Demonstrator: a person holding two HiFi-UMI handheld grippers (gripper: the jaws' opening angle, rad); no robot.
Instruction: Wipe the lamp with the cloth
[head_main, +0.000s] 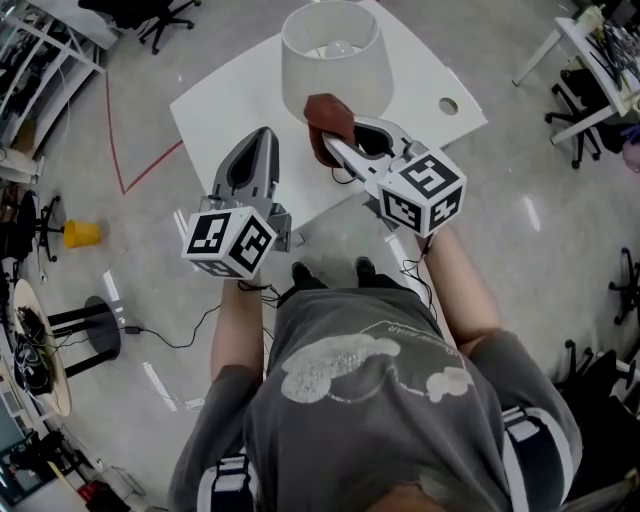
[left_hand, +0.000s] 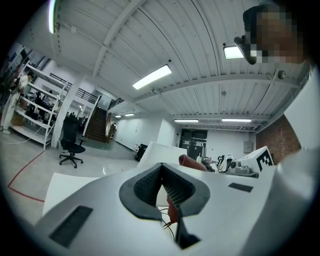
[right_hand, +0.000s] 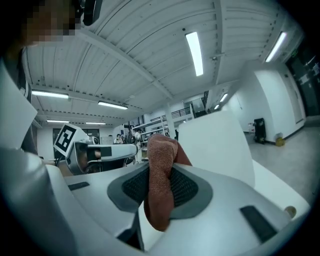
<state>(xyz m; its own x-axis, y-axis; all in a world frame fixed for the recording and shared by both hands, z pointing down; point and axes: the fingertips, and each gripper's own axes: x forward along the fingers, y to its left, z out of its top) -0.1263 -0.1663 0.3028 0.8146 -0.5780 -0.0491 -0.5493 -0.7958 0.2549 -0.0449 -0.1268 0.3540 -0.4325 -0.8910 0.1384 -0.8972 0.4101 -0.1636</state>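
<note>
Below us, table (head_main: 230, 110): white top on a grey floor, carrying the lamp toward its far side; we stand at its near corner.
Lamp (head_main: 330, 60): pale drum shade, open at the top, with the bulb (head_main: 338, 47) showing inside. No view shows us its base or stem.
Lamp, handling: we judge the shade light, thin-walled and easily dented or tipped. It wants soft strokes along the wall, not a push across it. If it needs steadying, we would take it low down, never by pinching the shade.
Right gripper (head_main: 338, 142): its jaws are clamped on the cloth, with the pads biting the middle of the bundle. It is held up at the near side of the shade.
Left gripper (head_main: 262, 135): jaws closed together with nothing between them. It hangs over the near-left part of the table, apart from the lamp.
Cloth (head_main: 328, 122): reddish-brown terry, bunched, with a rounded wad standing out past the jaws and a tail hanging below. It lies against or just beside the shade's near wall; we cannot tell whether it touches.
Cloth, handling: soft, limp and grippy, in our judgement. The hold looks sound, and the wad in front should meet the shade before any hard plastic does.
Step in hand: we take it the wipe is at the shade's near face.
</note>
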